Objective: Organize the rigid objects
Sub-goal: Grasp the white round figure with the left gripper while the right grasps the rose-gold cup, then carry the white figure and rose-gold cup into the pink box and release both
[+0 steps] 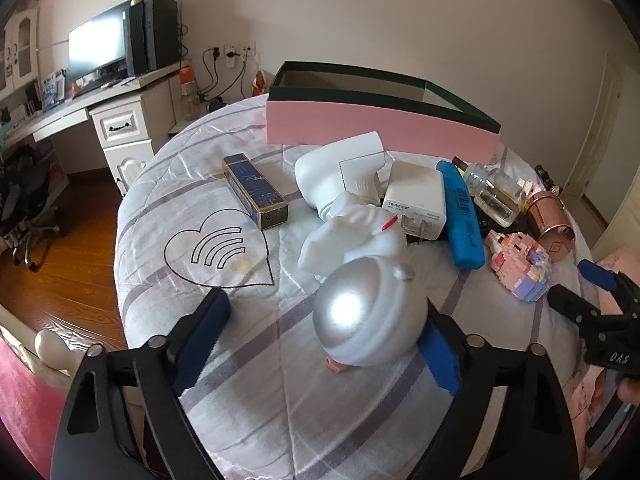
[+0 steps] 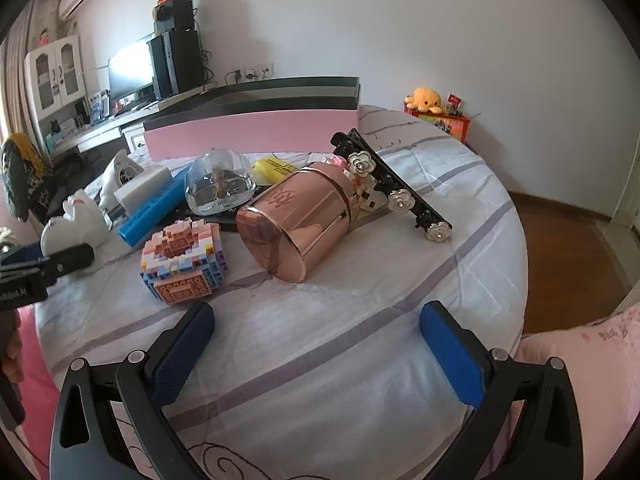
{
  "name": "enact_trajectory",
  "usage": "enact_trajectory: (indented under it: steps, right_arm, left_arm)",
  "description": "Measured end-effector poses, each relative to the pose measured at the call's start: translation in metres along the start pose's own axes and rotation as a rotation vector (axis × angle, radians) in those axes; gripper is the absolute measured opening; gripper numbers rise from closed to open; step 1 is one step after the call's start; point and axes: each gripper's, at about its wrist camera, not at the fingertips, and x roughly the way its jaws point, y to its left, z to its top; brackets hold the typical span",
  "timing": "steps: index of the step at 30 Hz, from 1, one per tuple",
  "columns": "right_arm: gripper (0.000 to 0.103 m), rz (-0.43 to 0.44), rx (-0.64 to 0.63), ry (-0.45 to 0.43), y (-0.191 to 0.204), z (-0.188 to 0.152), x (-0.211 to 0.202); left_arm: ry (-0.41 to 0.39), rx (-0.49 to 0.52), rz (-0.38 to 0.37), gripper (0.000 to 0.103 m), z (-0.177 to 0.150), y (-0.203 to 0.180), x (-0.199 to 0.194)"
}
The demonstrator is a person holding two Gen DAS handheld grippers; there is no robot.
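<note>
A pink box with a dark green rim [image 1: 380, 128] stands open at the back of the bed; it also shows in the right wrist view [image 2: 256, 132]. My left gripper [image 1: 320, 336] is open, its jaws on either side of a silver ball-shaped object [image 1: 364, 316], the right pad close against it. My right gripper [image 2: 320, 340] is open and empty above the bedspread, in front of a rose-gold cylinder [image 2: 296, 220] lying on its side and a pastel brick model [image 2: 184, 260]. A white figurine [image 1: 352, 236], a white charger [image 1: 416, 204] and a blue case [image 1: 460, 216] lie behind the ball.
A navy and gold carton [image 1: 256, 192], a white dryer-shaped device [image 1: 340, 172], a glass bottle [image 2: 220, 184], a yellow item [image 2: 276, 168] and a black flower-studded rack [image 2: 392, 184] lie on the bed. A desk with a monitor [image 1: 96, 48] stands left. Wooden floor surrounds the bed.
</note>
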Motion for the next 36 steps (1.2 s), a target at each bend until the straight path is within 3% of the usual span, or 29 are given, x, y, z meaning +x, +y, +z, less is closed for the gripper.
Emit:
enact_trajectory:
  steps: [6,10,13,16,18,19,34,36]
  right_arm:
    - [0.103,0.069,0.135,0.007,-0.01,0.014,-0.002]
    - [0.103,0.084,0.235,-0.017,-0.018,0.024,0.0]
    - [0.097,0.081,0.23,-0.018,-0.015,0.033,0.007]
    - [0.083,0.07,0.215,-0.011,-0.01,0.039,0.016]
    - [0.065,0.097,0.221,0.014,-0.009,0.041,0.025]
    - [0.063,0.11,0.227,0.018,-0.01,0.042,0.028]
    - [0.059,0.096,0.138,0.013,-0.002,0.039,0.018]
    - [0.059,0.089,0.122,0.0,0.0,0.042,0.011]
  left_arm:
    - [0.009,0.03,-0.043,0.046,0.007,-0.004,0.0]
    - [0.01,0.069,-0.043,0.045,0.01,-0.011,0.0]
    - [0.012,0.071,-0.049,0.045,0.011,-0.011,0.0]
    - [0.026,0.086,-0.046,0.045,0.01,-0.011,0.004]
    - [0.023,0.094,-0.04,0.045,0.01,-0.013,0.007]
    - [0.023,0.096,-0.04,0.045,0.01,-0.013,0.007]
    - [-0.006,0.105,-0.076,0.045,0.015,-0.011,-0.005]
    - [-0.026,0.084,-0.044,0.045,0.018,-0.012,-0.011]
